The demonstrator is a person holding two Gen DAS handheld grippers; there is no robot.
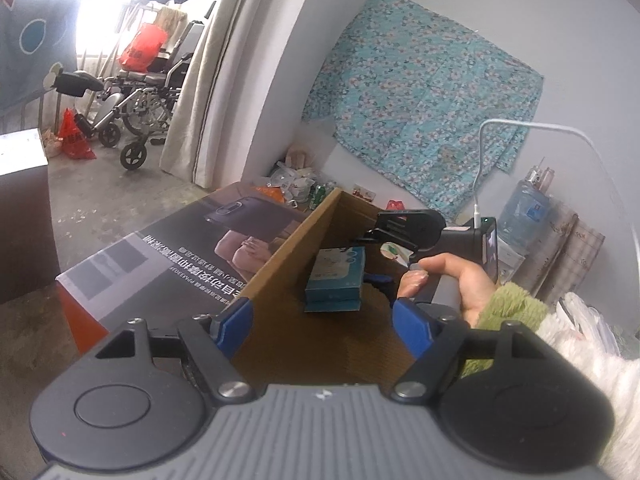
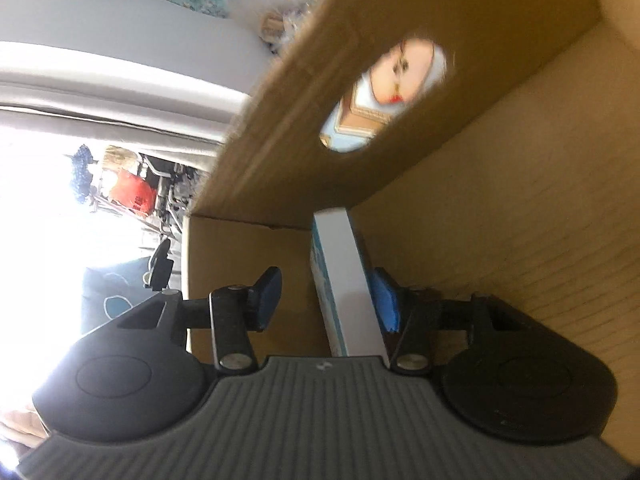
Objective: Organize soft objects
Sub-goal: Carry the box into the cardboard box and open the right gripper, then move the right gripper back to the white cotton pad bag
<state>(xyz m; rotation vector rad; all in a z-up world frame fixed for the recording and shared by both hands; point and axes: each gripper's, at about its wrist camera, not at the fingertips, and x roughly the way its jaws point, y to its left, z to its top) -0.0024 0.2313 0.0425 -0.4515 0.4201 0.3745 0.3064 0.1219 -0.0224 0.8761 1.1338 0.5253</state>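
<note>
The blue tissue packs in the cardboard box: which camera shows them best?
The left wrist view: the blue tissue packs sit stacked on the cardboard box floor, printed face visible. The right wrist view shows only one pack's white edge, close between the right gripper fingers.

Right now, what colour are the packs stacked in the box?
Teal-blue with white on top, clearest in the left wrist view.

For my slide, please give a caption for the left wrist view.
Open left gripper hovers over cardboard box as right gripper lowers teal tissue pack inside.
</note>
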